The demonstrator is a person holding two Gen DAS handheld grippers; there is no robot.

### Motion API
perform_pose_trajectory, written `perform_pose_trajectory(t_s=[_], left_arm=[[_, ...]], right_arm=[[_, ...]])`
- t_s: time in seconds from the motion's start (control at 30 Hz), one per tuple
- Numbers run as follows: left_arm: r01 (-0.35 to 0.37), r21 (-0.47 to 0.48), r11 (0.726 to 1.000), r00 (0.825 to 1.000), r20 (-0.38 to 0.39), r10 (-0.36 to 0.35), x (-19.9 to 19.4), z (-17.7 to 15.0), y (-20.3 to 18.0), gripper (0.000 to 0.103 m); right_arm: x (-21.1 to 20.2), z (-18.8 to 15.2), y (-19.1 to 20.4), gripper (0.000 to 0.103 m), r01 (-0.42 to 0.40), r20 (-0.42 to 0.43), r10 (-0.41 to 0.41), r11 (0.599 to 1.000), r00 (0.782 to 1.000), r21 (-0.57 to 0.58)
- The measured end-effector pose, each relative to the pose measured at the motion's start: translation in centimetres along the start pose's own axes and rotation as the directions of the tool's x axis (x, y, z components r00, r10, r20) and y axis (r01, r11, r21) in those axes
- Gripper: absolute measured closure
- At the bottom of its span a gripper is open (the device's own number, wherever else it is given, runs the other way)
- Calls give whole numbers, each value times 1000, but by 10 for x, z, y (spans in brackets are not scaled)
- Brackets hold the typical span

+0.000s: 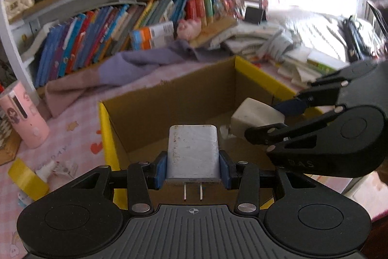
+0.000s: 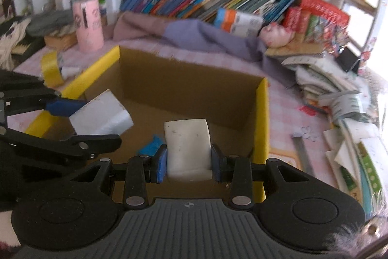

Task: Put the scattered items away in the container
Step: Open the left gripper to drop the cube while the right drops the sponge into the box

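Note:
My left gripper (image 1: 192, 168) is shut on a white plug charger (image 1: 192, 152), its two prongs pointing back at the camera, above the near edge of the open cardboard box (image 1: 169, 98). My right gripper (image 2: 189, 165) is shut on a white eraser block (image 2: 187, 146) over the same cardboard box (image 2: 189, 86), which has yellow rims. In the left wrist view the right gripper (image 1: 266, 118) comes in from the right with the eraser block (image 1: 254, 119). The right wrist view shows the left gripper (image 2: 80, 118) at the left holding the charger (image 2: 101, 114). A blue scrap (image 2: 151, 146) lies on the box floor.
A yellow tape roll (image 1: 28, 179) and a small white tube (image 1: 46, 170) lie left of the box on the pink checked cloth (image 1: 77, 128). A pink cylinder (image 1: 23, 115) stands at the left. Purple fabric (image 1: 135, 67), books and a paper pile (image 2: 346, 113) surround the box.

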State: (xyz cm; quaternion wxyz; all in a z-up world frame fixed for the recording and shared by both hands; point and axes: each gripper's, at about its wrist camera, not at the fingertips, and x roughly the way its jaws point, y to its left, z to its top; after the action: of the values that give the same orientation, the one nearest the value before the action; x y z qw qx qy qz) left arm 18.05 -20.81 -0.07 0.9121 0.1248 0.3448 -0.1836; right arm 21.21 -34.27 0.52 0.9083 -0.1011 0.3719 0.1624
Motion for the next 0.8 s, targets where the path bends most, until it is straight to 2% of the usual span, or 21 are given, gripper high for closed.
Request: perform_pose_trajectory(t_s=[0.33, 0.63, 0.8], left_arm=[[6, -43, 999, 998, -64, -9, 19, -5, 4, 61], [-30, -41, 999, 999, -43, 29, 16, -8, 1, 61], [-60, -54, 997, 998, -24, 59, 8, -10, 3, 51]], right_arm=[[28, -1, -5, 69, -82, -111, 81, 997, 990, -2], [33, -1, -5, 70, -92, -133, 90, 996, 987, -7], [25, -5, -6, 67, -89, -97, 91, 996, 991, 28]])
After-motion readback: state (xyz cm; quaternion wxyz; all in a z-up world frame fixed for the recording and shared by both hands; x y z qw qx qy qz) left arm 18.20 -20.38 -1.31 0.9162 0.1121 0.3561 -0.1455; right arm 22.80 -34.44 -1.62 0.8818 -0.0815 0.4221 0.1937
